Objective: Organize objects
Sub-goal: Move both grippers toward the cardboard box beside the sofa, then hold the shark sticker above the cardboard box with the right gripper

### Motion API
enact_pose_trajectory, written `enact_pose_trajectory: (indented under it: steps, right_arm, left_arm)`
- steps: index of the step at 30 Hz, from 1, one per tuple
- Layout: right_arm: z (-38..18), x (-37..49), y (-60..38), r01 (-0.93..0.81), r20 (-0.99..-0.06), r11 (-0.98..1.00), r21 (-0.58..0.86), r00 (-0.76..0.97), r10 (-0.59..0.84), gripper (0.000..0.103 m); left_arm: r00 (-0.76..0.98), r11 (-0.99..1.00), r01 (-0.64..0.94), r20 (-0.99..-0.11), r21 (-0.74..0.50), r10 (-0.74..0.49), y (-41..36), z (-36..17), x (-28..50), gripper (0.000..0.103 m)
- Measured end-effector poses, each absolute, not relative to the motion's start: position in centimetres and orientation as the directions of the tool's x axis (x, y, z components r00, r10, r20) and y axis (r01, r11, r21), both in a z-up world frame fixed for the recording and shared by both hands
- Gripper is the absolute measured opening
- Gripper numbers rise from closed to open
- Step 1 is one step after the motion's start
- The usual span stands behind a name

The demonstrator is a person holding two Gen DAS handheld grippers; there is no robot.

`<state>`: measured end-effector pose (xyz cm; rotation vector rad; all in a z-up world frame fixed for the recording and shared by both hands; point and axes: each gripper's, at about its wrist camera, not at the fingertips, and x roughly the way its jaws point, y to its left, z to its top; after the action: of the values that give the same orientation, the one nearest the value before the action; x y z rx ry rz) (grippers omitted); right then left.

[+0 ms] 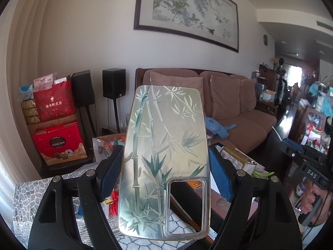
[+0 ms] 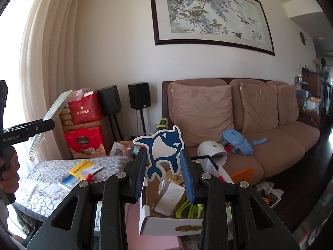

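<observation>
Glossy clear plastic phone case (image 1: 164,162) with frosted bamboo print; a smooth, flat blue-and-white whale cutout (image 2: 164,152); ribbed blue pads (image 2: 187,177) on each matt black tool; plush brown cloth sofa (image 2: 249,125).

A white wall (image 2: 116,48) fills the upper half of both views, with a dark-framed ink painting (image 2: 212,16) of branches and birds hanging at upper centre. Below it, at centre right, stands a brown sofa (image 2: 260,145) with three tan cushions (image 2: 201,110) against its back. Left of the sofa, two black speakers (image 2: 139,99) stand on thin legs. At the upper left, cream curtains (image 2: 47,48) glow with daylight. A dark, glossy floor (image 1: 284,123) runs down the right edge towards a cluttered far room (image 1: 291,70), where a bright window shows.
</observation>
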<state>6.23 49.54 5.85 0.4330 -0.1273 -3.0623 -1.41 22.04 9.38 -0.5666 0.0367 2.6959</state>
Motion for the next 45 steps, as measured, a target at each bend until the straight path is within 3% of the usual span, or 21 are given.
enact_pose_trajectory:
  steps: [27, 45]
  right_arm:
    - [7.0, 7.6, 51.4, -0.022, -0.267, -0.995, 0.093, -0.964, -0.004, 0.032]
    - [7.6, 6.8, 52.7, -0.102, -0.361, -0.992, 0.075, -0.930, 0.068, 0.032]
  left_arm:
    - [-0.810, -0.886, -0.457, -0.377, -0.077, 0.450, 25.5, 11.0, -0.5, 0.076]
    - [-0.756, -0.856, -0.512, -0.438, -0.066, 0.486, 30.0, 10.3, -2.7, 0.076]
